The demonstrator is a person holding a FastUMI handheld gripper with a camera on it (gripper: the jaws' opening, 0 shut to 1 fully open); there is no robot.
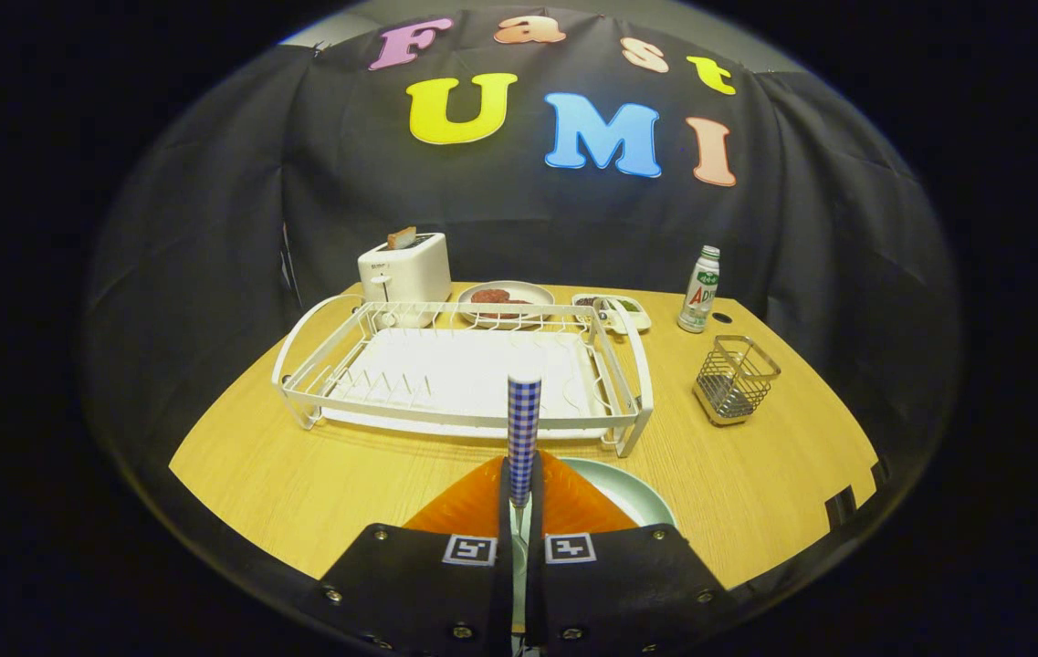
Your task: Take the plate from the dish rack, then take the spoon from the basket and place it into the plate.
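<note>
Spoon (524, 415) with checked handle stands upright, clenched in tool (523, 497) over pale plate (633, 488) on desk (318, 474); light, stiff, slim handle likely slippery, mid-handle grip suits.

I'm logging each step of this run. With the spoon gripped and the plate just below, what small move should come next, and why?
Probably lower a little and open the jaws. The gripper is shut on the checked-handled spoon, held upright, and the pale plate lies on the table right under the jaws, in front of the dish rack. The basket stands off to the side.
</note>
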